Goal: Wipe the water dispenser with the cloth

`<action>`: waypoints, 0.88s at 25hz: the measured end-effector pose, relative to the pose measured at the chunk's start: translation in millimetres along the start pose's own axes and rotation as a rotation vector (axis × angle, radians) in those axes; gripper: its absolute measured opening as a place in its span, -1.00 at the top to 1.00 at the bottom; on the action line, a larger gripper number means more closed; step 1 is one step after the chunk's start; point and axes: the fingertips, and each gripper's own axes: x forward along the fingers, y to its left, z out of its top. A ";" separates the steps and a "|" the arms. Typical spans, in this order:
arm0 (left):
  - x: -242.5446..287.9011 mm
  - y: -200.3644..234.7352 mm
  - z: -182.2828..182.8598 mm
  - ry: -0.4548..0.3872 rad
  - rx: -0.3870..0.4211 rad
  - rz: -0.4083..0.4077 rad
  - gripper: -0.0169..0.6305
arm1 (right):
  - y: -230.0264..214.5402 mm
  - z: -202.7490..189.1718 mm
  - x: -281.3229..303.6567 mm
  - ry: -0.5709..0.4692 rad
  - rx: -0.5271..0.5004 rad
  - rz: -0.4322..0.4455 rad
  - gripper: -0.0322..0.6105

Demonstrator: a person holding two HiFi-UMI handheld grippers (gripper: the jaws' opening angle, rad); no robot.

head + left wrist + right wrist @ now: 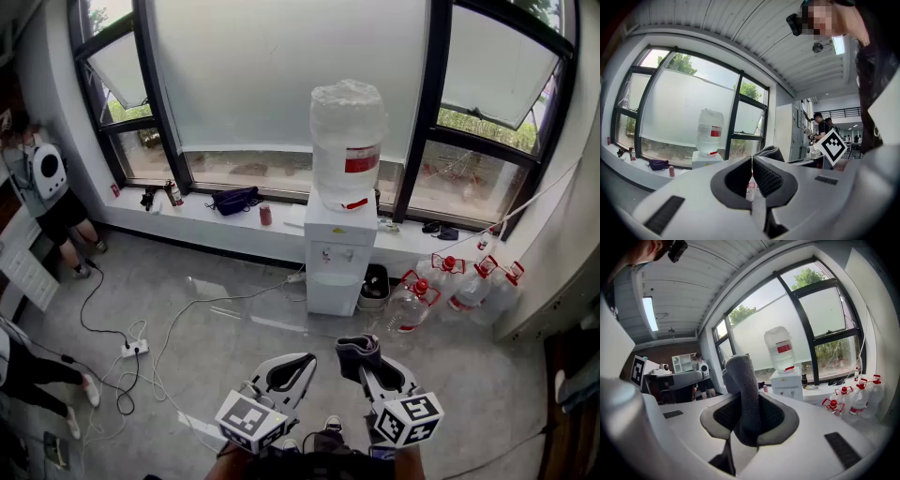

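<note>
- White water dispenser stood upright at the window ledge, straight ahead of both grippers and well apart from them.
- Grey cloth was pinched in the right gripper, poking past its jaws toward the dispenser.
- Left gripper, jaws pressed together on nothing, sat beside it, slightly farther back.

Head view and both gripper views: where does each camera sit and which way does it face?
Head view: on the person's head, looking steeply down at the white floor-standing water dispenser; left gripper and right gripper show at the bottom.
Left gripper view: on the left gripper, looking along its shut, empty jaws toward the dispenser.
Right gripper view: on the right gripper, looking along jaws shut on the grey terry cloth, toward the dispenser.
Shared: all three show the dispenser.
</note>
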 end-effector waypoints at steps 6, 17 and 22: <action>13.5 -2.1 1.7 -0.006 -0.001 -0.015 0.89 | -12.5 2.6 5.6 0.003 0.000 -0.002 0.57; 58.2 4.4 6.7 0.000 -0.029 0.009 0.89 | -59.0 14.0 14.6 0.015 0.006 -0.001 0.57; 82.0 9.2 9.5 0.026 -0.032 0.075 0.89 | -81.6 20.8 20.8 0.014 0.005 0.022 0.57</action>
